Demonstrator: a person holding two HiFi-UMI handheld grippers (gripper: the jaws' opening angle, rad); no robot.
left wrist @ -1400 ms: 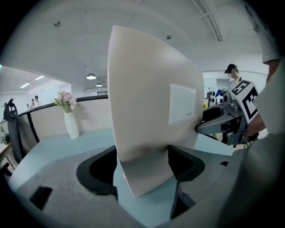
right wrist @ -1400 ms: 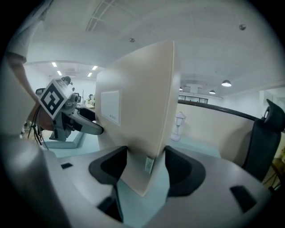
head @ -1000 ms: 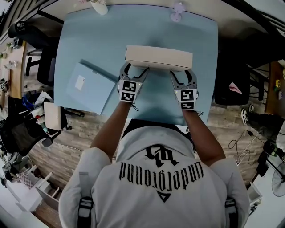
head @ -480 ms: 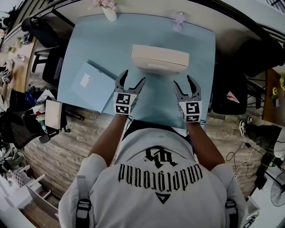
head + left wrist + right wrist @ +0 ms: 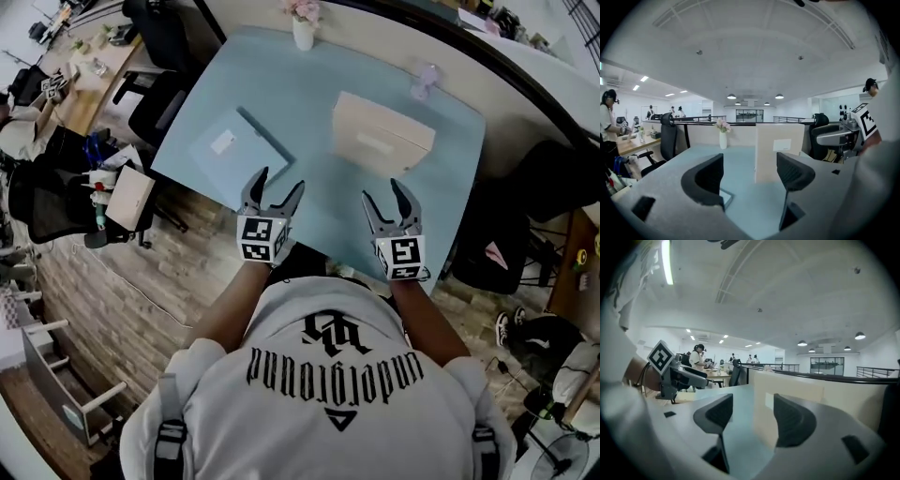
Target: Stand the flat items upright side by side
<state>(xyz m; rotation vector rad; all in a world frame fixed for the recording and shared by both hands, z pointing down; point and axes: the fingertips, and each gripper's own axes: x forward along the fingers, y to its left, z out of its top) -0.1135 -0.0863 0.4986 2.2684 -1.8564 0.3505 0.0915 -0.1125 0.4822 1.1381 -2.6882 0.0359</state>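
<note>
A flat beige box (image 5: 382,138) stands upright on the light blue table (image 5: 309,103), with a white label on the face toward me. It also shows ahead in the left gripper view (image 5: 779,150) and the right gripper view (image 5: 787,399). A flat light blue box (image 5: 239,149) lies flat at the table's left, over the edge. My left gripper (image 5: 272,193) and right gripper (image 5: 391,201) hang open and empty near the table's front edge, well back from the beige box. Both sets of jaws stand wide with nothing between them.
A white vase with pink flowers (image 5: 302,26) and a small pale lilac object (image 5: 425,79) stand at the table's far edge. Black office chairs (image 5: 159,37) and a cluttered desk stand at the left. Another dark chair (image 5: 497,244) is at the right. People sit at desks far off.
Both grippers let go of the beige box and drew back toward me and upward. The box stays standing on the table. The head view has swung, so the table appears turned.
</note>
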